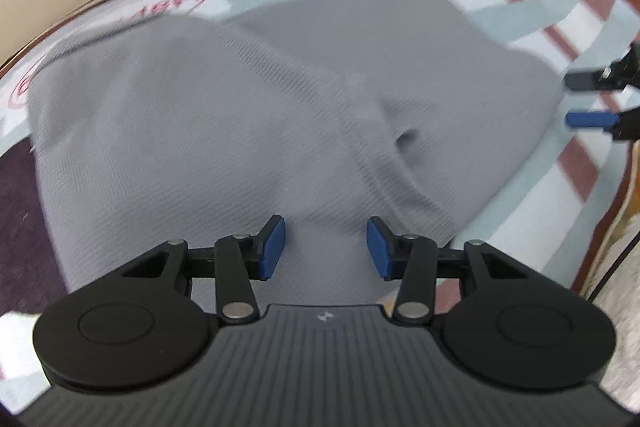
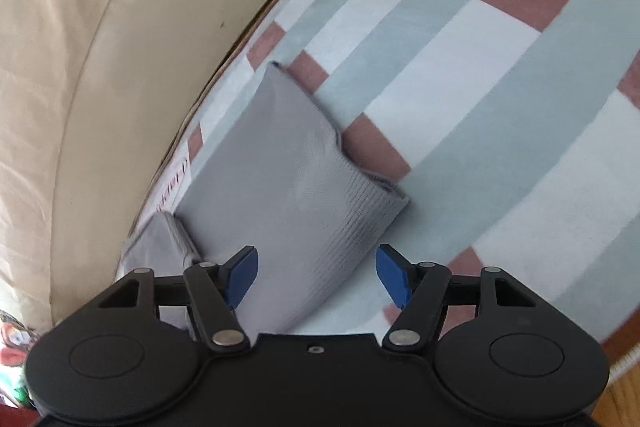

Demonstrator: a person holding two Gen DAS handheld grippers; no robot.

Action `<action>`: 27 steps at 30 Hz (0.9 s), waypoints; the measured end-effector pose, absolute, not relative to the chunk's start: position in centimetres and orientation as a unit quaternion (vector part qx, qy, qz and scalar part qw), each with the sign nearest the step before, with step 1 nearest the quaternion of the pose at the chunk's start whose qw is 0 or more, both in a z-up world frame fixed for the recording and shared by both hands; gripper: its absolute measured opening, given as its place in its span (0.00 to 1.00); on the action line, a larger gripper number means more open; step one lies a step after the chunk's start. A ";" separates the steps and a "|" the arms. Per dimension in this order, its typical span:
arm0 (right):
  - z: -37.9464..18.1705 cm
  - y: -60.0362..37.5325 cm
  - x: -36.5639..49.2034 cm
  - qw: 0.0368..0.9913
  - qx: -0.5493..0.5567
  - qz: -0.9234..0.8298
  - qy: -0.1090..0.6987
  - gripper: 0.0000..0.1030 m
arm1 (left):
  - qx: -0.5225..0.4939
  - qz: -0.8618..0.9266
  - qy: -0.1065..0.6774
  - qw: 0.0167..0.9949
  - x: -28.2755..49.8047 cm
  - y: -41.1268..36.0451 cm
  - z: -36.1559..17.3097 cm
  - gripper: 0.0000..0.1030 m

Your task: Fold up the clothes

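With both the left gripper [image 1: 326, 249] and right gripper [image 2: 317, 277] spread and empty over the grey knit garment [image 1: 248, 115] lying part-folded on the striped cloth [image 2: 460, 75] — you pinch both layers at the ribbed edge [image 2: 340, 239], not one.

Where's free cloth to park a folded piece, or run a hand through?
Free: the striped table cover right of the grey garment, out to the table's edge. Tight: the strip between garment and cream wall. In the left wrist view the garment fills the middle.
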State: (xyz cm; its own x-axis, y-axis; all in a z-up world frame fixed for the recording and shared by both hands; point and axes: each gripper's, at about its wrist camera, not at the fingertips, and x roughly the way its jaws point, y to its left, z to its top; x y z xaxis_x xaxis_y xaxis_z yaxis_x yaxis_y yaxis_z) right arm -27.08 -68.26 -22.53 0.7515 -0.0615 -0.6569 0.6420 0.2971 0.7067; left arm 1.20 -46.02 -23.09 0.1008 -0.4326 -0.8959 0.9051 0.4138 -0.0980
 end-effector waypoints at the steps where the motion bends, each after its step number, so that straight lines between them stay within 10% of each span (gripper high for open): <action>1: -23.0 -68.4 -27.2 0.763 0.549 -0.227 0.254 0.69 | 0.251 -0.478 0.471 0.698 1.3 -45.7 -23.0 0.45; 13: -26.0 -69.6 -25.1 0.809 0.511 -0.233 0.170 0.66 | 0.227 -0.473 0.480 0.703 2.6 -43.2 -23.1 0.46; 15: -26.0 -70.0 -24.0 0.807 0.506 -0.235 0.192 0.19 | 0.224 -0.472 0.479 0.705 2.9 -42.5 -22.9 0.46; 16: -25.9 -70.1 -23.3 0.806 0.502 -0.235 0.210 0.14 | 0.219 -0.472 0.479 0.707 3.1 -42.1 -22.7 0.46; 27: -8.9 -59.5 -8.5 0.914 0.342 0.003 0.217 0.14 | 0.102 -0.377 0.513 0.765 9.2 -34.2 -19.3 0.43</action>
State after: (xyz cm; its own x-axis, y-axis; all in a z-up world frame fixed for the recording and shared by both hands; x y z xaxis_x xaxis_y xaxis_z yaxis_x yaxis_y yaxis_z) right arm -8.46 -59.50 -8.95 0.9055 0.1544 -0.3952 0.1426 0.7666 0.6261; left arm 9.17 -34.20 -19.29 0.1900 -0.4720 -0.8609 0.6803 0.6955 -0.2312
